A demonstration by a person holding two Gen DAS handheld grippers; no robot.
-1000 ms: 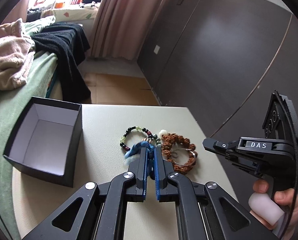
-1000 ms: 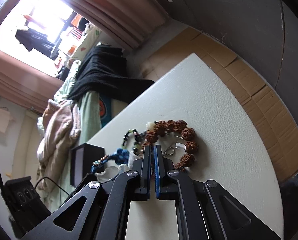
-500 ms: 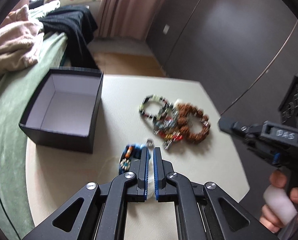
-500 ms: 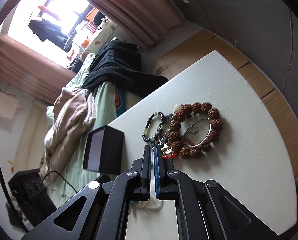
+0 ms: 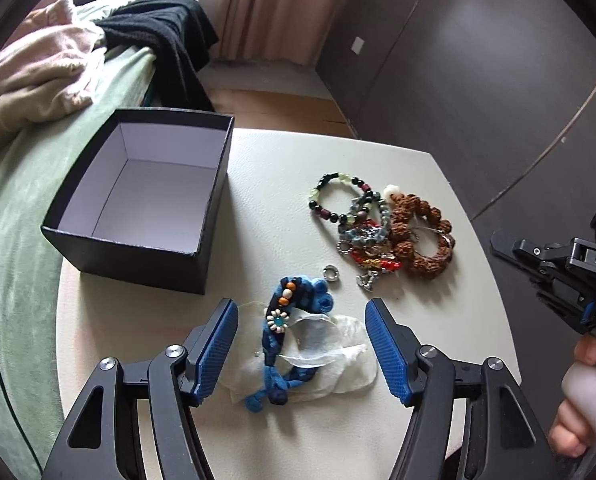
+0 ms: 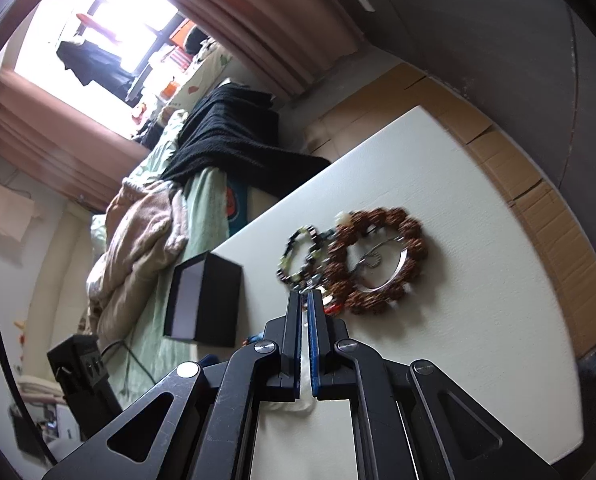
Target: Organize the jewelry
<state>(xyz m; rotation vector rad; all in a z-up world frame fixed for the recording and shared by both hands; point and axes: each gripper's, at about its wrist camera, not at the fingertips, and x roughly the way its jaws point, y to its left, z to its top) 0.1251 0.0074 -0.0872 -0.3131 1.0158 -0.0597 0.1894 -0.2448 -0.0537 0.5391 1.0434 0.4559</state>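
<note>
A blue woven bracelet with small beads lies on a clear plastic wrapper on the white table. My left gripper is opening around it; the blue pads stand apart on either side and do not touch it. A heap of jewelry lies further right: a black-and-green bead bracelet, a brown seed bracelet and a tangle of metal charms. The open black box with a white inside stands at the left. My right gripper is shut, empty, just short of the bead bracelet and brown bracelet.
A bed with a green cover, pink blanket and black cloth runs along the table's left side. Dark cabinet doors stand behind the table. A small metal ring lies loose near the blue bracelet.
My left gripper carried the blue bracelet away from the heap toward the near table edge, sank, and opened, leaving the bracelet on the table. My right gripper drew back a little from the heap.
</note>
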